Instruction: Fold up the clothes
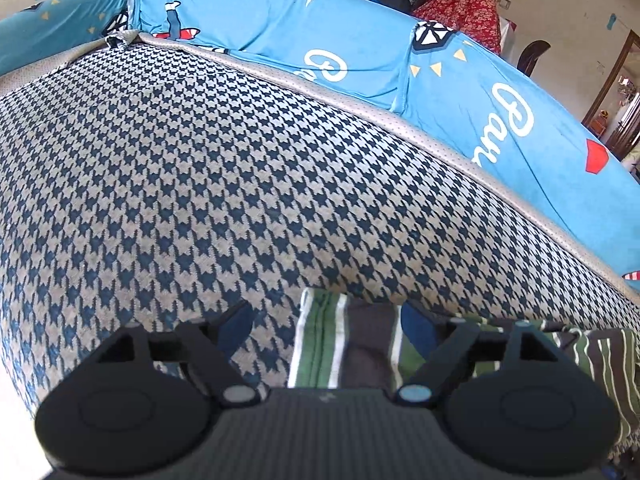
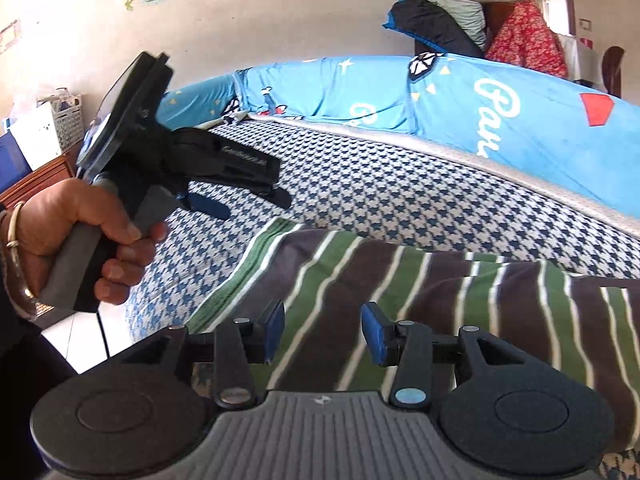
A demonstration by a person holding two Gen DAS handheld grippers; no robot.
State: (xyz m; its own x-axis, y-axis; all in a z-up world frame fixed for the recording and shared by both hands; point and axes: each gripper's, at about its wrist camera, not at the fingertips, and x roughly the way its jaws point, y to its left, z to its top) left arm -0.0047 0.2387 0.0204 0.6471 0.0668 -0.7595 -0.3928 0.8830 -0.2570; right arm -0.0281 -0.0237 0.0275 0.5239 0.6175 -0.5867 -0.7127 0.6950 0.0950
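The left gripper, black with blue pads, stands with its jaws spread wide and nothing pinched; the edge of a striped knit garment in green, dark brown and white lies between and just below its fingers, nearer the right one. The garment rests on a blue-and-white houndstooth bed cover, which stretches ahead of the gripper to a pale piped edge. Beyond that lies a bright blue printed blanket with white lettering.

In the right wrist view, the right gripper hovers over the same striped garment with jaws partly parted, pads clear of the cloth. To its upper left, a hand grips the handle of the left gripper, which points down toward the bed cover.
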